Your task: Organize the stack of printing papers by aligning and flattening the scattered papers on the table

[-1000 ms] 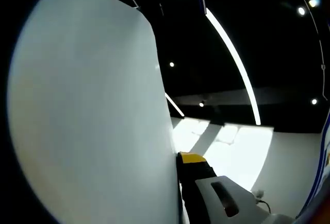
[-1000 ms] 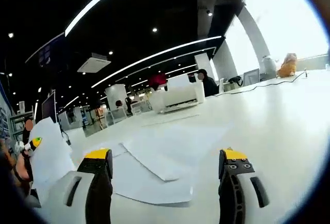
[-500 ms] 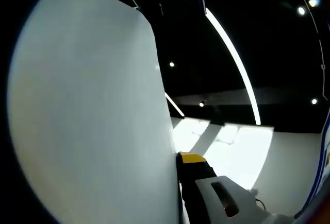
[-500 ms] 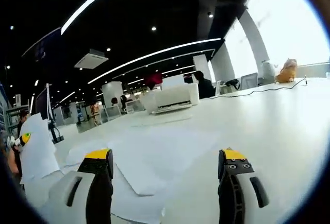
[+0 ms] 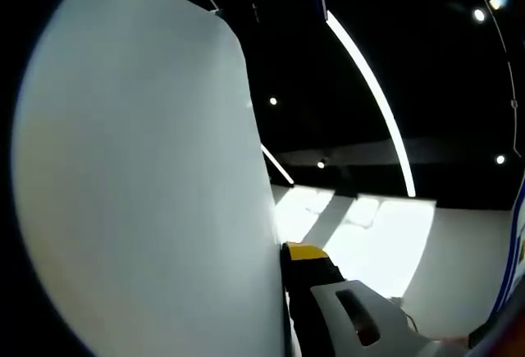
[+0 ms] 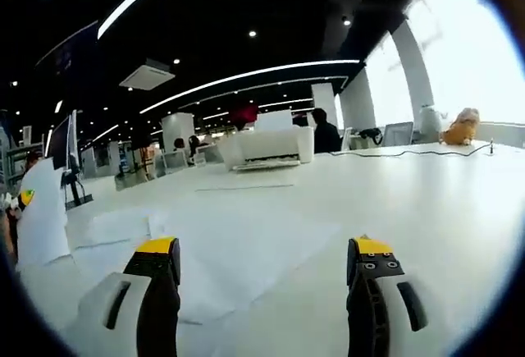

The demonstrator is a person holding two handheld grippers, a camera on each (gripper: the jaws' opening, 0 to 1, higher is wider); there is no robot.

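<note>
Task at an early stage: loose papers [image 6: 238, 246] lie spread, unaligned, on the table [image 6: 443, 201]. The right gripper [image 6: 267, 291], jaws wide and empty, hovers low over their near edge. The left gripper [image 5: 287, 291] pinches one sheet [image 5: 148, 176], held upright off the table.

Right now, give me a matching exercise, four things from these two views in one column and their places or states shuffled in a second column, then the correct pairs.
Things:
1. left gripper
2. right gripper
3. printer
4. loose papers

Places or states:
A. lying flat on the white table, just ahead of open jaws
B. shut on an upright sheet
C. open, holding nothing
D. standing far back on the table, white

Pairs: 1-B, 2-C, 3-D, 4-A
</note>
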